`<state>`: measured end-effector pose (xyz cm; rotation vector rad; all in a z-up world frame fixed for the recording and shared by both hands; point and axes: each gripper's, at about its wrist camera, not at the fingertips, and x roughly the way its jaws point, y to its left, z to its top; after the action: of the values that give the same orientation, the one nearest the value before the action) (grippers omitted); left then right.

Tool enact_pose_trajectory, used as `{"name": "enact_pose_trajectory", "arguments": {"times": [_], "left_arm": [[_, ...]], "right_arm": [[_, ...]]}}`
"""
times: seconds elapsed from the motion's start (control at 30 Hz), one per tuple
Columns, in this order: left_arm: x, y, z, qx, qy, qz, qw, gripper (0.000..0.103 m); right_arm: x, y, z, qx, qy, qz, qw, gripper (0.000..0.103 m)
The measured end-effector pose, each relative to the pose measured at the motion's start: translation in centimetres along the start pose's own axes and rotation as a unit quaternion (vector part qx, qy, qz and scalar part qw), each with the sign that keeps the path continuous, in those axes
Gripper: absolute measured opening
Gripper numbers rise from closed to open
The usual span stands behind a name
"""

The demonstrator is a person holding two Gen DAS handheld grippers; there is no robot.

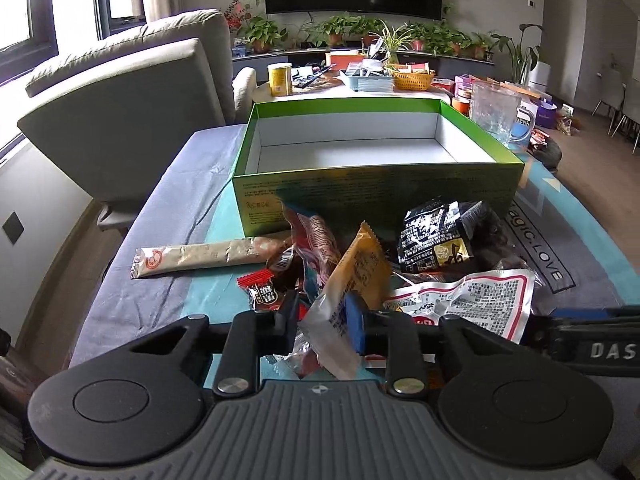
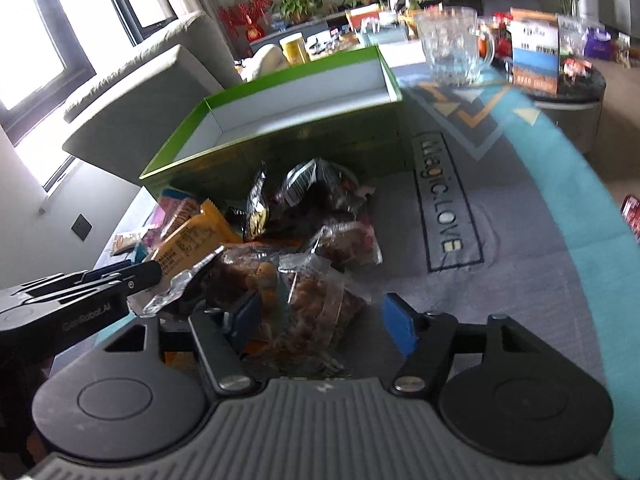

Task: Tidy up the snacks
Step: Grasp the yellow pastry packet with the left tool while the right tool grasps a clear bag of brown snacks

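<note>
snacks: light crinkly packets, left fingers on the orange one

snacks lie in a loose heap (image 1: 384, 264) on the tabletop (image 1: 176, 208), just in front of the green box (image 1: 376, 196), which stands open with nothing in it.

left gripper (image 1: 326, 326): fingers clenched on the lower end of the orange packet (image 1: 360, 272), which stands up out of the pile between them. the film is bunched and creased at the pinch. the right wrist view shows the same grip from the side (image 2: 168, 280).

right gripper (image 2: 326, 320): fingers spread, nothing pressed. a clear bag of brown pieces (image 2: 320, 300) lies between them, not gripped as far as i can tell.

handling, my judgement:
- all small film packets, light, soft, noisy, a bit slick. they crumple rather than resist.
- best hold is a sealed flat edge or a corner, not the puffed middle, where contents could crush or the film slide.
- long beige stick pack (image 1: 212, 258), lying apart to the left, looks stiffer; take it near mid-length so it does not droop.
- packets overlap, so a lift may drag a neighbour along.
- glass mug (image 1: 494, 110) beside the box is the one fragile thing nearby.
</note>
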<state>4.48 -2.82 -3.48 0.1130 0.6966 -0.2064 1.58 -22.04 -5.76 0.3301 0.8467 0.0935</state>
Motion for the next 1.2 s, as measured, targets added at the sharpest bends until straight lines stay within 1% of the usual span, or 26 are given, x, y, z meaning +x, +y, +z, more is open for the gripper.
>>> {"name": "enact_pose_trajectory", "arguments": {"times": [0.07,0.17,0.23,0.27,0.3,0.4,0.5,0.57,0.77,0.97,1.1,1.2], "left_arm": [[0.2,0.0,0.0,0.003,0.003,0.0,1.0,0.029],[0.7,-0.1,0.0,0.012,0.012,-0.005,0.9998,0.036],[0.8,-0.4,-0.1,0.019,0.016,-0.012,0.9996,0.037],[0.8,-0.6,-0.2,0.022,0.016,-0.01,0.9996,0.037],[0.8,-0.8,-0.3,0.029,0.014,-0.007,0.9994,0.035],[0.4,-1.0,-0.6,0.043,0.006,-0.008,0.999,0.02],[-0.3,-0.3,-0.3,0.02,0.001,-0.036,0.9991,0.012],[-0.8,-0.1,-0.1,0.01,-0.004,-0.042,0.999,0.011],[-2.6,-0.2,0.6,0.005,-0.033,-0.05,0.9982,0.009],[-4.8,0.3,1.0,-0.002,-0.049,-0.046,0.9978,0.009],[-6.7,0.7,1.4,-0.004,-0.073,-0.049,0.9961,0.009],[-7.1,0.8,1.8,-0.007,-0.087,-0.052,0.9948,0.009]], "right_arm": [[0.6,-0.2,-0.1,0.01,0.013,0.006,1.0,0.054],[0.5,-0.1,-0.1,0.007,0.008,0.007,1.0,0.054],[0.6,-0.2,-0.1,0.007,0.006,0.008,1.0,0.054],[0.6,-0.2,-0.1,0.006,0.006,0.011,1.0,0.045],[0.6,-0.3,-0.2,0.005,0.005,0.013,1.0,0.044],[0.4,-0.3,-0.4,0.006,-0.001,0.021,1.0,0.042],[-0.1,-0.3,-0.3,0.009,-0.011,0.028,0.999,0.041],[-0.7,-0.2,0.0,0.008,-0.023,0.028,0.999,0.041],[-2.3,-0.2,0.7,0.007,-0.053,0.032,0.998,0.041],[-2.7,-0.4,0.6,0.012,-0.062,0.037,0.997,0.041],[-3.0,-0.4,0.6,0.013,-0.067,0.04,0.997,0.041],[-3.0,-0.5,0.6,0.016,-0.068,0.043,0.997,0.041]]}}
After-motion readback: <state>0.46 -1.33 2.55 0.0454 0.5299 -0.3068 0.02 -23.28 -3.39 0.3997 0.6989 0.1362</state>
